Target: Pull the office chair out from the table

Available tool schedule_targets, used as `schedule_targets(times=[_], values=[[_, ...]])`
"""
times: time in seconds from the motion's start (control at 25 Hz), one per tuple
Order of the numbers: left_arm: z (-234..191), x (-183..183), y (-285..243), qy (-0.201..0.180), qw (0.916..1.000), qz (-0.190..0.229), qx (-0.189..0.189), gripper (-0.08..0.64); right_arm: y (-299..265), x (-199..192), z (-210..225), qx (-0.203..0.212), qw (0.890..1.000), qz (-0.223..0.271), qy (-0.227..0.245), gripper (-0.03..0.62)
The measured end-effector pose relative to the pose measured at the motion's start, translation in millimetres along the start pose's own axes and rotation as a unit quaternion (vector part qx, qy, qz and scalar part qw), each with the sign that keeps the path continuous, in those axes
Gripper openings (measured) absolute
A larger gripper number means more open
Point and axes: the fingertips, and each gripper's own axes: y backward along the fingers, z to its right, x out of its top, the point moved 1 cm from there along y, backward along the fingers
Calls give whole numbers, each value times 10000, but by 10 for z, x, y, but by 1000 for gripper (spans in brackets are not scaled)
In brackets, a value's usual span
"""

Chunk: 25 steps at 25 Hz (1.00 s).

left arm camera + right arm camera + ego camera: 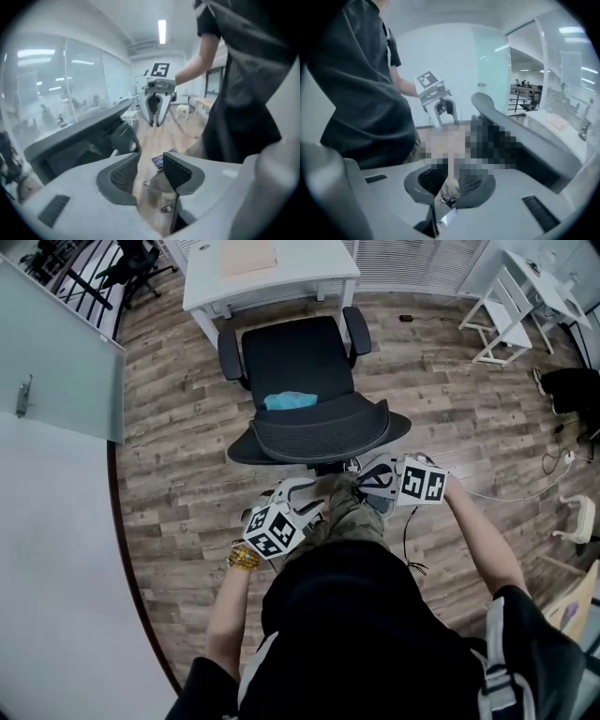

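Left gripper (150,171) hangs with its jaws well apart, empty. Right gripper (449,181) shows only a slim gap, apparently gripping nothing. Their marker cubes (422,482) bear black-and-white square codes. Just beyond stands the office chair (319,432), backrest toward the person, with a blue cloth (291,401) on its seat. Its armrests are near the white worktop (319,279), which carries a tan sheet (248,256).

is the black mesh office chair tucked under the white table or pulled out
Pulled out: the black mesh office chair has its whole seat in view, clear of the white table.
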Motion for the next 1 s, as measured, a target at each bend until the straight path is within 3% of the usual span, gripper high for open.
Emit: schedule_targets(times=[0.08,0.12,0.2,0.28,0.4,0.48,0.56,0.64,0.76,0.88,1.0], values=[[183,414,196,320,9937,864,-642,178,147,369,-205,501,9981,366,7,32],[191,664,335,361,9881,1302,-735,169,245,590,-267,649,9958,641,93,31],[73,1137,647,272,9775,2017,-550,156,485,1094,-286,661,9873,1403,338,28],[-170,1521,973,178,9661,2577,-36,144,777,1629,-184,306,9710,2341,375,28],[-682,1842,1397,502,9448,3075,1010,120,1224,2197,126,-591,9382,3394,334,28],[-1042,1979,1624,507,9211,3402,1822,111,1527,2471,397,-1430,9006,4086,385,28],[-1369,2054,1799,681,8880,3736,2593,109,1747,2626,658,-2416,8582,4518,308,28],[-1621,2029,1888,978,8629,3803,3183,107,1844,2687,874,-3339,8248,4559,217,28],[-1849,1942,1919,1129,8425,3637,3810,107,1823,2639,1125,-4135,7978,4386,-135,28],[-1949,1882,1908,1065,8331,3431,4206,103,1703,2548,1264,-4341,7897,4305,-522,28],[-1979,1823,1849,997,8379,3171,4329,100,1562,2454,1313,-4400,7939,4140,-681,28]])
